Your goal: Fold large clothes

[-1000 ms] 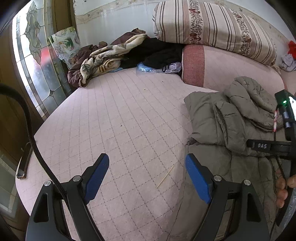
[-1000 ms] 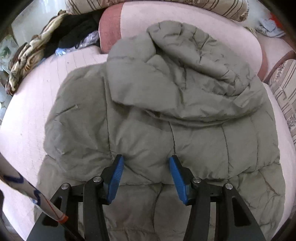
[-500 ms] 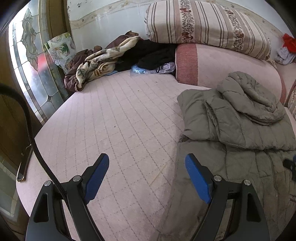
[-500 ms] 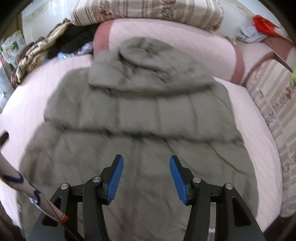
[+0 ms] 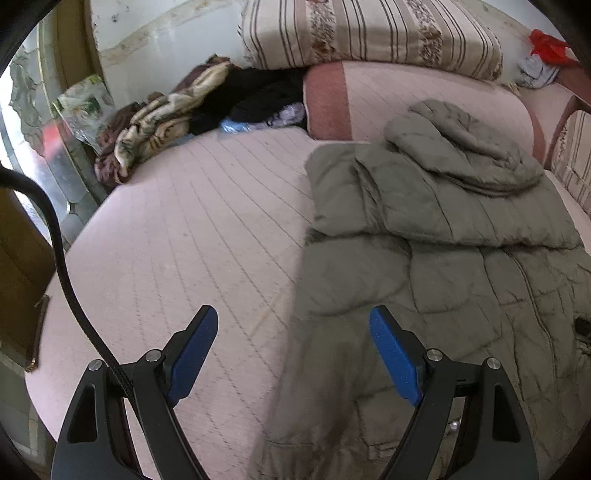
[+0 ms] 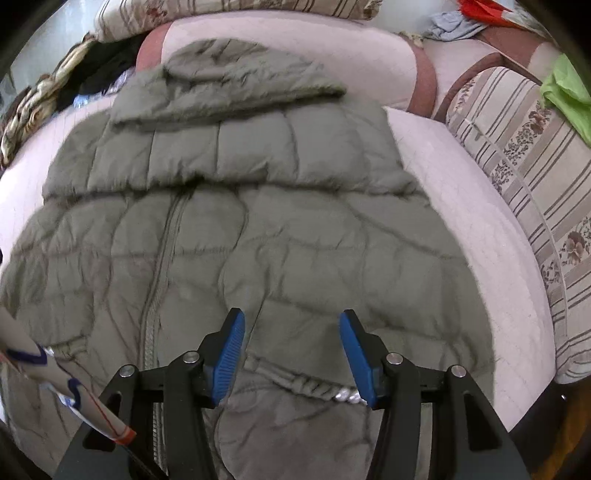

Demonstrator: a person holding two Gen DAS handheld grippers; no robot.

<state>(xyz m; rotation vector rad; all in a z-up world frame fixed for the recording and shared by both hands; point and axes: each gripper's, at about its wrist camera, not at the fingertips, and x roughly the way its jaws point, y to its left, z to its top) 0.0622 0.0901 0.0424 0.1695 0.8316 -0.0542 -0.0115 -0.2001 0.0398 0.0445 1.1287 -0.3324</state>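
Observation:
An olive puffer jacket (image 5: 443, 258) lies front up on the pink quilted bed (image 5: 184, 221), hood (image 5: 461, 147) toward the headboard and a sleeve folded across the chest. My left gripper (image 5: 291, 317) hangs open over the jacket's left edge, one finger above the bed and the other above the fabric, nothing between them. In the right wrist view the jacket (image 6: 295, 221) fills the frame with its zipper (image 6: 162, 258) running down. My right gripper (image 6: 291, 317) stands open over the lower front near a pocket zip (image 6: 317, 387), holding nothing.
A striped pillow (image 5: 369, 33) and a pile of blankets and dark clothes (image 5: 166, 118) sit at the head of the bed. A striped cushion (image 6: 535, 177) with a green cloth (image 6: 569, 92) borders the right side. A glass door (image 5: 22, 110) stands left. A thin stick (image 5: 262, 317) lies on the bed.
My right gripper has drawn back from the chest toward the jacket's lower front. My left gripper has shifted toward the jacket's left edge, and the other gripper has left its view.

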